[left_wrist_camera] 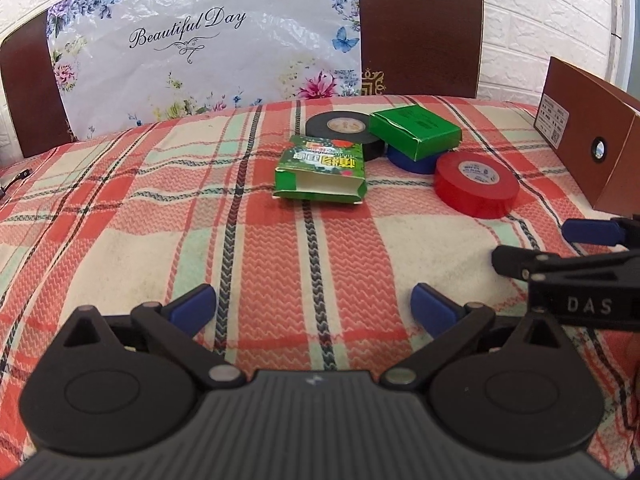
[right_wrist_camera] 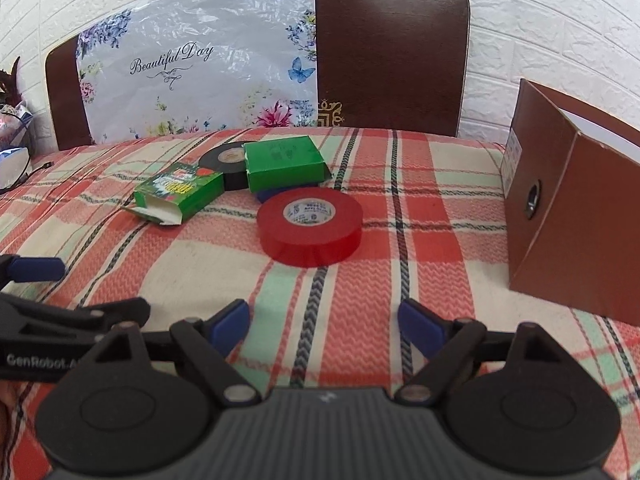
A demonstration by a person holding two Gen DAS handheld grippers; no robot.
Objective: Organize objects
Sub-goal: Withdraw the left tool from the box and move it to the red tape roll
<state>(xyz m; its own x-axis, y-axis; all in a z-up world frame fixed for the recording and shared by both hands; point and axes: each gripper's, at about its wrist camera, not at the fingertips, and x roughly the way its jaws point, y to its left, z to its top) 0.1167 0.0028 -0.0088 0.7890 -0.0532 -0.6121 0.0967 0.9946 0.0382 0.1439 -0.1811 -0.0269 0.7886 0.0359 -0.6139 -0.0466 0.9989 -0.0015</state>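
Note:
A red tape roll (left_wrist_camera: 476, 184) (right_wrist_camera: 310, 226) lies flat on the plaid tablecloth. Behind it a plain green box (left_wrist_camera: 414, 131) (right_wrist_camera: 282, 162) rests on a blue tape roll (left_wrist_camera: 412, 162) (right_wrist_camera: 276, 194), beside a black tape roll (left_wrist_camera: 344, 132) (right_wrist_camera: 226, 162). A printed green box (left_wrist_camera: 320, 172) (right_wrist_camera: 178, 194) with an open end lies to their left. A brown cardboard box (left_wrist_camera: 588, 144) (right_wrist_camera: 572, 216) stands at the right. My left gripper (left_wrist_camera: 314, 306) is open and empty, short of the pile. My right gripper (right_wrist_camera: 324, 322) is open and empty, just short of the red roll.
Two dark wooden chairs (left_wrist_camera: 420, 28) (right_wrist_camera: 390, 48) stand behind the table against a white brick wall, one covered by a floral plastic bag (left_wrist_camera: 200, 44) (right_wrist_camera: 192, 72). A black cable (right_wrist_camera: 24, 178) lies at the table's far left edge.

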